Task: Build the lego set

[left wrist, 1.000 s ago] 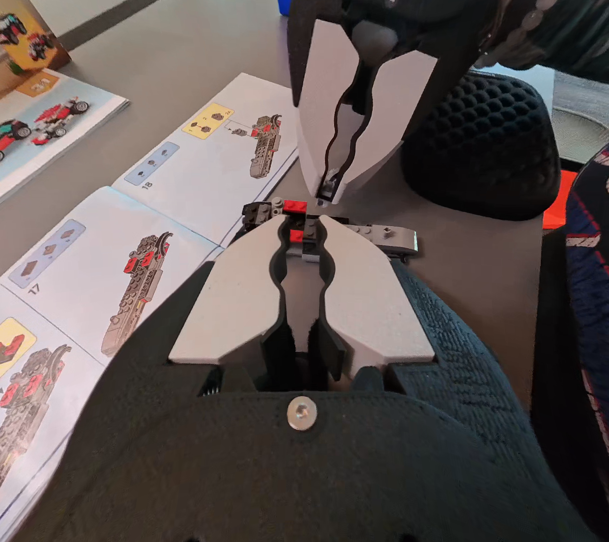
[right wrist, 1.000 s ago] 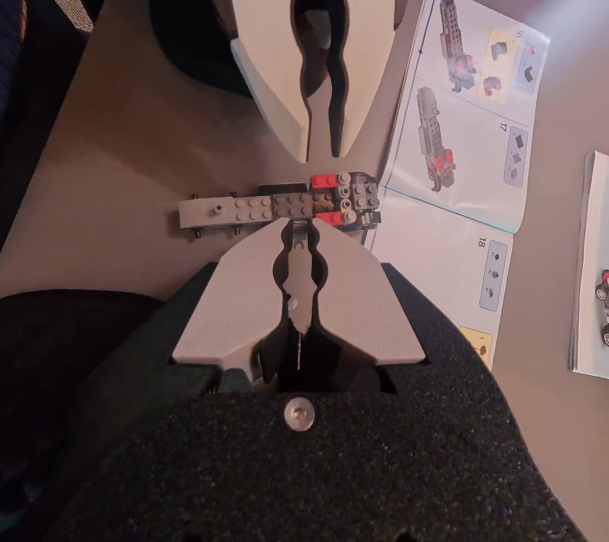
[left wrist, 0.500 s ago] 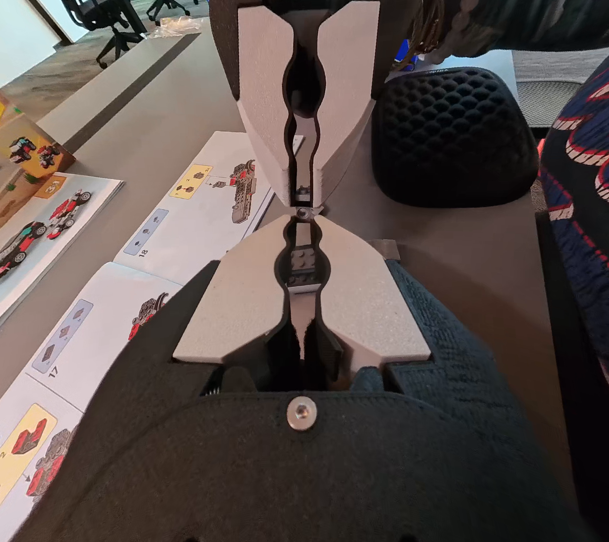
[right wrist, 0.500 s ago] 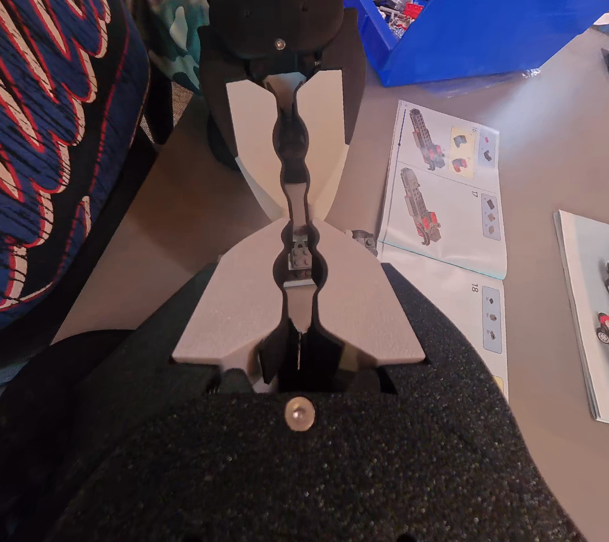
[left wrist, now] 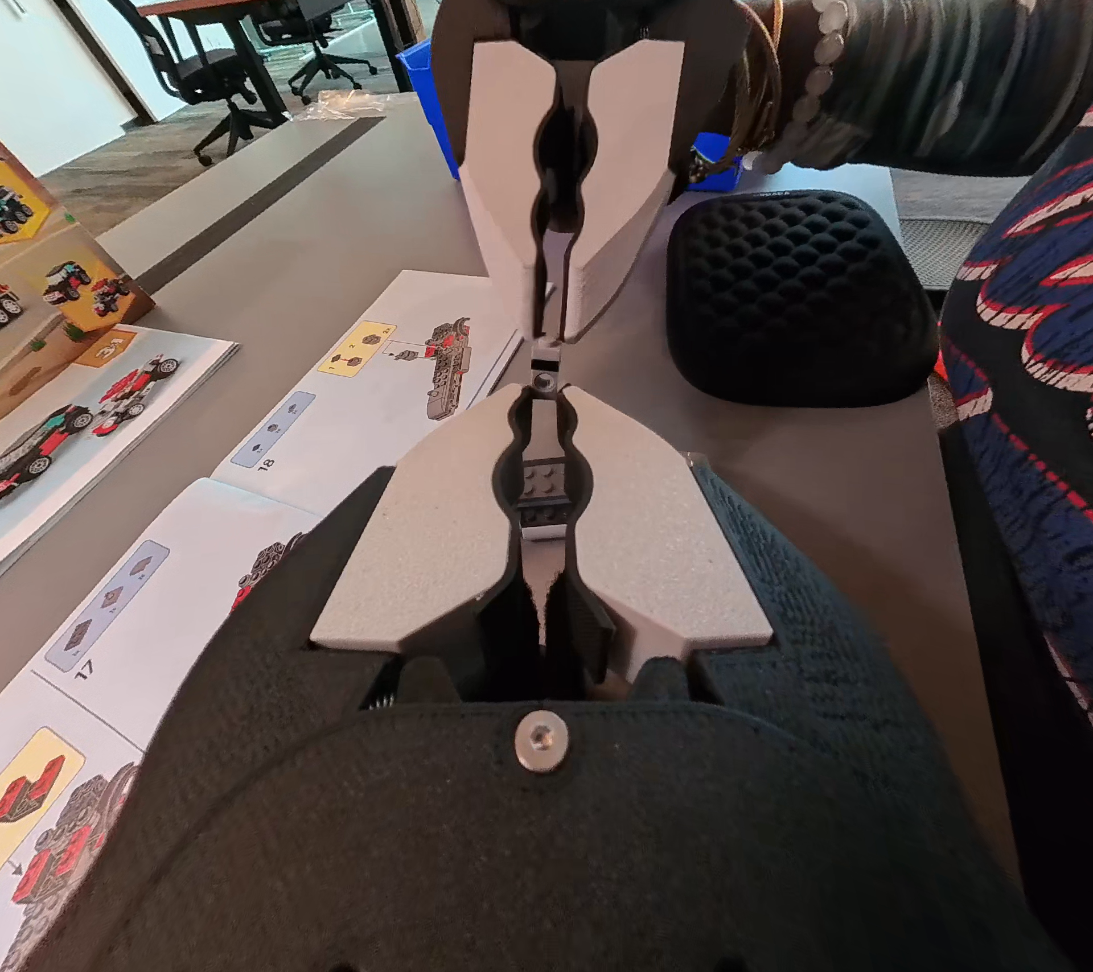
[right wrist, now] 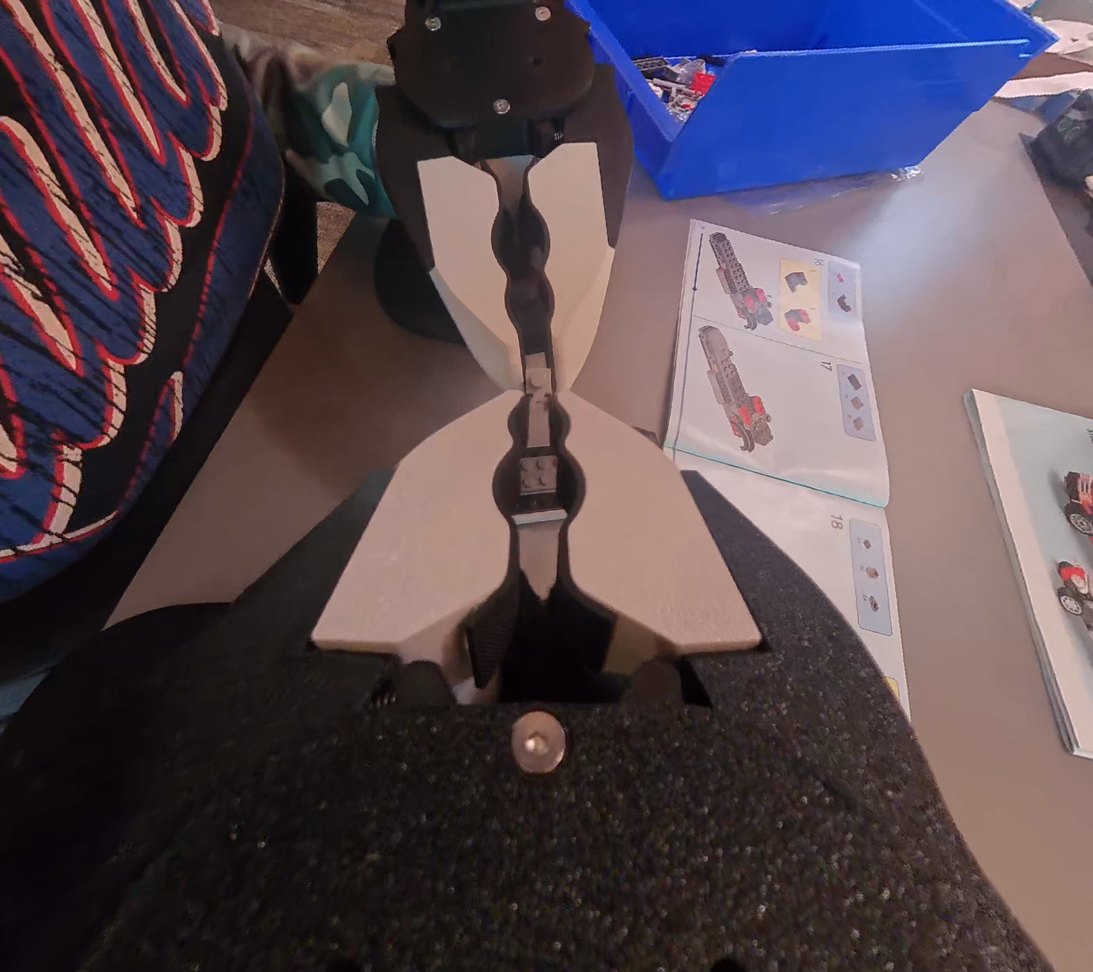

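Nose to nose above the worktop (left wrist: 331,210), both grippers pinch something: the left gripper (left wrist: 543,389) has its jaws pressed on the grey lego model (left wrist: 543,482), while the right gripper (left wrist: 551,337) nips a small grey brick (left wrist: 544,359) touching the model's tip.

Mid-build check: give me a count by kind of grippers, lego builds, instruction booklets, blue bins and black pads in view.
Grippers: 2 (left gripper, right gripper)
Lego build: 1
Instruction booklets: 2 (open booklet, closed booklet)
Blue bin: 1
Black pad: 1
Total: 7
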`<state>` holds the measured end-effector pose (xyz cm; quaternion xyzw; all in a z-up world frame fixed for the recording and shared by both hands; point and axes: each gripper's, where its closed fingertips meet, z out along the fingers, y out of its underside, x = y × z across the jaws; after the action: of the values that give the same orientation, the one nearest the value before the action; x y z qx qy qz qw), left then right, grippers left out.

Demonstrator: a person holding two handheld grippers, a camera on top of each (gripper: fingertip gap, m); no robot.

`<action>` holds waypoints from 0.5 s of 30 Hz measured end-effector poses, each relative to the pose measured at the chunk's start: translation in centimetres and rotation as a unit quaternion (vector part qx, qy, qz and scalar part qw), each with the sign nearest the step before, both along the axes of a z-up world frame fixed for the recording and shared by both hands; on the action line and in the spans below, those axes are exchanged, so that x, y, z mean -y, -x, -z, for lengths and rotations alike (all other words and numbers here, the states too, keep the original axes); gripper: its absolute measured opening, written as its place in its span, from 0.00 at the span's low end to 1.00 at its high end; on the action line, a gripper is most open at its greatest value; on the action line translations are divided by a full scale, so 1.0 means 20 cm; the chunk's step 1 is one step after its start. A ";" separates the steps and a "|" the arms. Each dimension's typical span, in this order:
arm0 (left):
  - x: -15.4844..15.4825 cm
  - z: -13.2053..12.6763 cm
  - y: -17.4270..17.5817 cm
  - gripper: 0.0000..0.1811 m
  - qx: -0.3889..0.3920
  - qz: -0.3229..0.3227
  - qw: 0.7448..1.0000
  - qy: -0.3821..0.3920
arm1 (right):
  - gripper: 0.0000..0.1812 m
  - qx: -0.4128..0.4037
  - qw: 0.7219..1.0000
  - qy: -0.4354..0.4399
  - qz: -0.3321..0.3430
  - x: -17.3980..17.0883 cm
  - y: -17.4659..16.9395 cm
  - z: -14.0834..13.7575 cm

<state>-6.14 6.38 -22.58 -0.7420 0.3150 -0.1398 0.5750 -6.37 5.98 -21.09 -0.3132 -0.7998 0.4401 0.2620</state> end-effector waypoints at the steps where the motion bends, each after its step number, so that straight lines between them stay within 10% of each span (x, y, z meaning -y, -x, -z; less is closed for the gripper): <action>1: 0.00 0.00 0.00 0.04 -0.002 0.000 1.000 0.000 | 0.03 -0.001 1.000 -0.003 -0.002 0.00 0.00 0.00; 15: 0.00 0.02 -0.02 0.04 -0.011 0.009 1.000 0.012 | 0.03 0.005 1.000 -0.022 -0.017 0.00 -0.01 0.04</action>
<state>-5.84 6.32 -23.02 -0.7473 0.3265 -0.1409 0.5613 -6.07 6.03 -21.87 -0.2958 -0.8157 0.4251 0.2578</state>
